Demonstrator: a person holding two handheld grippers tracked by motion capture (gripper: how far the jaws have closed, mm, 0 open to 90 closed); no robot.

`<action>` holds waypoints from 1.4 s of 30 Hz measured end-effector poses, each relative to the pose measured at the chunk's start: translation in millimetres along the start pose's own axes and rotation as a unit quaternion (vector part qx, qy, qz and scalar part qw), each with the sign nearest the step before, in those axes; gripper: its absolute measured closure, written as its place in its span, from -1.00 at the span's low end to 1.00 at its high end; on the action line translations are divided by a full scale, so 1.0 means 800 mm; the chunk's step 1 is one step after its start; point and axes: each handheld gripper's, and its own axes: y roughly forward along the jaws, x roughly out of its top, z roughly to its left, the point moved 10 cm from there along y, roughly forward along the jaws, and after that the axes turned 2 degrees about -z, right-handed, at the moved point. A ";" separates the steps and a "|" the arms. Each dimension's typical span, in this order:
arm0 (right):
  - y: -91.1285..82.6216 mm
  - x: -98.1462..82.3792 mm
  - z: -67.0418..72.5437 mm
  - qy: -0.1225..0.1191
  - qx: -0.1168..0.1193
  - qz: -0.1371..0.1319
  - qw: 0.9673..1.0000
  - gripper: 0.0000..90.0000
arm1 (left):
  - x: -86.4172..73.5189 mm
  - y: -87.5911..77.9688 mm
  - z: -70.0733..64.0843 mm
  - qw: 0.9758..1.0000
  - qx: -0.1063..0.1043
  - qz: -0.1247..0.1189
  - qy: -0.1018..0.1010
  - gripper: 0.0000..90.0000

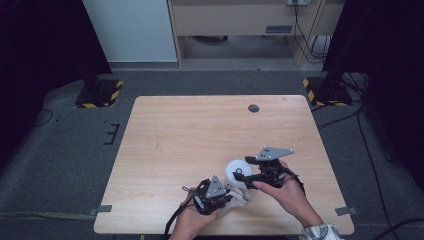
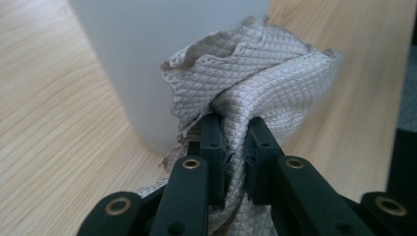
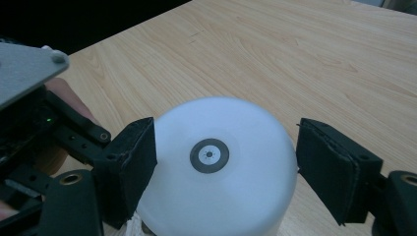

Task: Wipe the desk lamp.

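A white cylindrical container [image 1: 233, 168] with a small grey ring on its top stands near the table's front edge. My right gripper [image 1: 241, 174] is shut on it, one black pad on each side of its wall [image 3: 221, 123]. In the right gripper view the gripper [image 3: 226, 162] straddles the top. A beige quilted cloth [image 1: 242, 196] lies bunched against the container's near side. My left gripper [image 1: 230, 199] is shut on that cloth. In the left gripper view the jaws [image 2: 235, 130] pinch a fold of the cloth [image 2: 260, 64], which presses against the container [image 2: 162, 39].
The light wooden table [image 1: 200, 130] has a small round grey grommet [image 1: 253, 108] near its far edge. Dark carpet surrounds the table, with two stand bases marked in yellow and black [image 1: 97, 94] [image 1: 325, 91] behind it. Cables run on the floor at the right.
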 end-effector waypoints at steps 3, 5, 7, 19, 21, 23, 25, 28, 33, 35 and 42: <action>0.000 0.000 0.000 0.002 0.000 0.000 1.000 -0.46 | -0.004 -0.005 0.015 1.000 0.010 0.000 -0.013 0.78; 0.000 0.000 0.000 0.002 0.001 0.000 1.000 -0.46 | 0.001 -0.011 0.025 0.999 0.018 -0.014 -0.026 0.78; 0.000 0.000 0.000 0.002 0.001 0.001 1.000 -0.46 | 0.012 -0.022 0.032 0.998 0.020 -0.040 -0.039 0.78; 0.000 0.000 0.000 0.004 0.002 0.001 1.000 -0.46 | 0.050 -0.051 0.013 0.996 0.001 -0.084 -0.037 0.78; 0.000 0.000 0.000 0.005 0.003 0.002 1.000 -0.46 | 0.051 -0.047 0.001 0.996 -0.007 -0.081 -0.030 0.78; 0.000 -0.001 0.000 0.005 0.003 0.002 1.000 -0.46 | 0.055 -0.042 -0.009 0.996 -0.014 -0.081 -0.024 0.78; 0.000 -0.001 0.000 0.005 0.003 0.002 1.000 -0.46 | 0.057 -0.034 -0.021 0.997 -0.019 -0.077 -0.012 0.78; 0.000 -0.001 0.001 0.004 0.003 0.001 1.000 -0.46 | 0.052 -0.021 -0.028 0.998 -0.020 -0.065 -0.002 0.78; 0.000 -0.001 0.000 0.005 0.004 0.000 1.000 -0.46 | 0.026 -0.001 -0.025 0.999 -0.021 -0.032 -0.001 0.78; 0.000 -0.001 -0.001 0.006 0.004 0.000 1.000 -0.46 | 0.013 0.008 -0.021 1.000 -0.020 -0.013 0.000 0.78; 0.001 0.000 -0.001 0.007 0.004 -0.001 1.000 -0.45 | -0.008 0.017 -0.011 1.000 -0.014 0.018 0.004 0.78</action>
